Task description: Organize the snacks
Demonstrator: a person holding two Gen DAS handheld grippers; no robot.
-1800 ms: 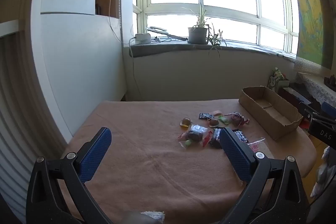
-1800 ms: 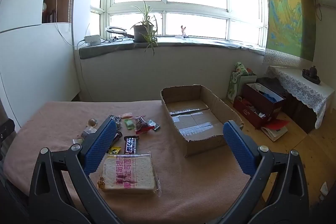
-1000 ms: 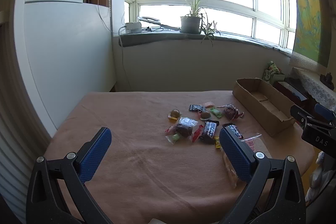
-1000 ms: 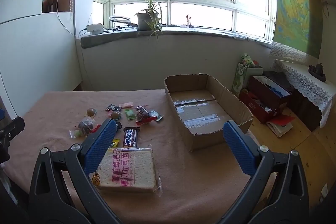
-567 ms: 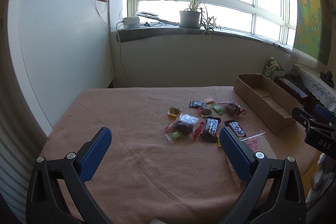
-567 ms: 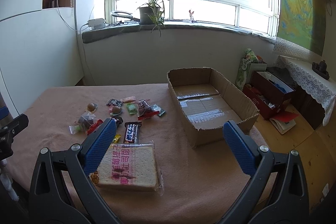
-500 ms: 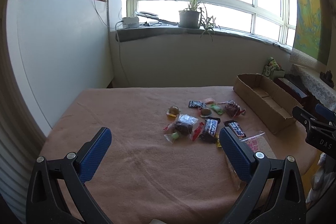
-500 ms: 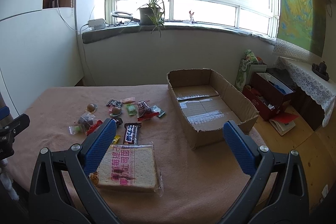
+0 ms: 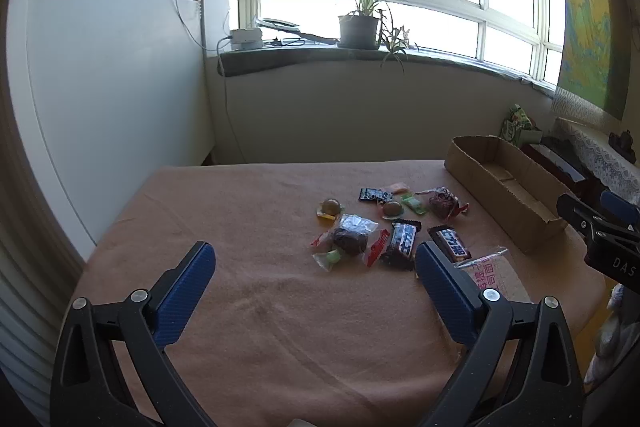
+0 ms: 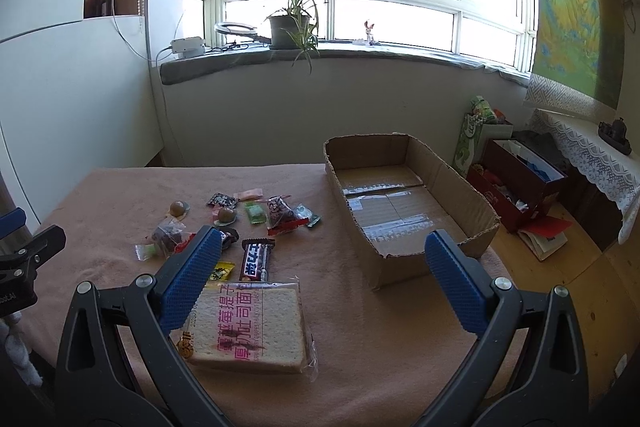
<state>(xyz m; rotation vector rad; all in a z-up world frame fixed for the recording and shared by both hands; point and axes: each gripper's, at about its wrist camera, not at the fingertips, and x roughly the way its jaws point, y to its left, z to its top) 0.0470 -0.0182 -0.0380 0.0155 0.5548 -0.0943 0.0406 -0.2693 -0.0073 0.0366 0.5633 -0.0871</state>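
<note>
Several wrapped snacks lie in a loose cluster [image 9: 384, 223] on a pink-brown tablecloth [image 9: 256, 291]. In the right wrist view a wrapped toast slice [image 10: 248, 327] lies nearest, a dark chocolate bar [image 10: 256, 259] just beyond it, and small candies [image 10: 256, 213] farther back. An empty cardboard box [image 10: 452, 187] stands to their right, open at the top. My left gripper [image 9: 312, 259] hovers open over bare cloth, short of the cluster. My right gripper [image 10: 320, 247] is open too, hovering above the toast and the box's near corner, holding nothing.
A white wall panel [image 9: 104, 107] runs along the table's left side. A windowsill with a potted plant [image 10: 292, 23] lies behind. On the floor to the right stand a red box [image 10: 524, 179] and a lace-covered shelf [image 10: 588, 151]. The right gripper's tip [image 9: 596, 231] shows in the left view.
Both views have shifted slightly: the snacks and box sit a little lower and nearer than 1.8 s ago. Both grippers have stayed open and nothing has been picked up.
</note>
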